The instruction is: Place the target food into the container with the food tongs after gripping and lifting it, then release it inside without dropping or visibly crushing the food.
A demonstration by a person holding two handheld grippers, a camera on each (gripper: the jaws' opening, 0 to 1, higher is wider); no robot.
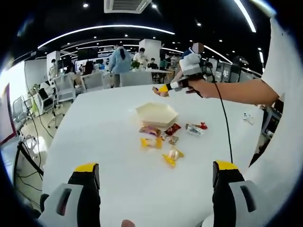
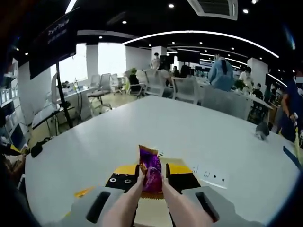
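- We see a shallow, cream-coloured hexagonal container near the middle of the white table; nothing can be made out inside it.
- Just beside the container, on the side nearer the left tongs, lie loose wrapped snacks: yellow, red, silver and orange packets, some touching each other.
- The left tongs are held wide apart above the near edge of the table, with nothing between their yellow-tipped jaws.
- In the left gripper view, the right tongs are held in the air by a person's hand, beyond the container, with a small orange-and-yellow packet at their tip.
- In the right gripper view, the right tongs are pressed on a purple snack packet with an orange upper edge, lifted clear of the table.
- A small white card with dark dots lies on the table.
- The room is an open office with ceiling spotlights, curved light strips, desks, chairs and several people standing far off.
- We cannot read any writing on the packets.
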